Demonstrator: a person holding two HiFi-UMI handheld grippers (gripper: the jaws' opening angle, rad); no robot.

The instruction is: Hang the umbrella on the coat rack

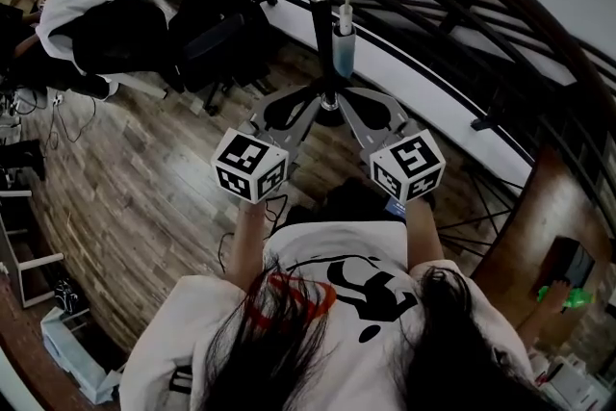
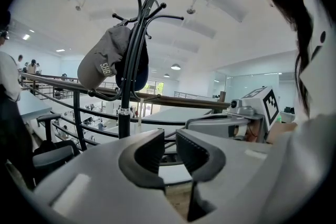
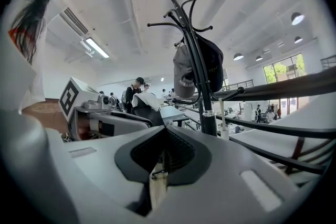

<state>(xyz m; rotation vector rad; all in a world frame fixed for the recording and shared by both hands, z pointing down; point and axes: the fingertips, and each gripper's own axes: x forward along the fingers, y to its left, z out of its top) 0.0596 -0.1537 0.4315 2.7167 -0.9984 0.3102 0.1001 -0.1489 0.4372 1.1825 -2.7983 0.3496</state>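
Your left hand-held gripper (image 2: pixel 168 150) has its jaws a narrow gap apart with nothing between them. Your right hand-held gripper (image 3: pixel 164 157) has its jaws pressed together on nothing, and both point side by side toward the coat rack (image 1: pixel 320 24). The umbrella (image 1: pixel 345 45), blue with a pale handle, stands upright just beside the rack's pole, on its right in the head view and clear of both grippers; it may hang from a hook, but no view shows what carries it, while a grey cap (image 2: pixel 102 63) hangs on an upper hook.
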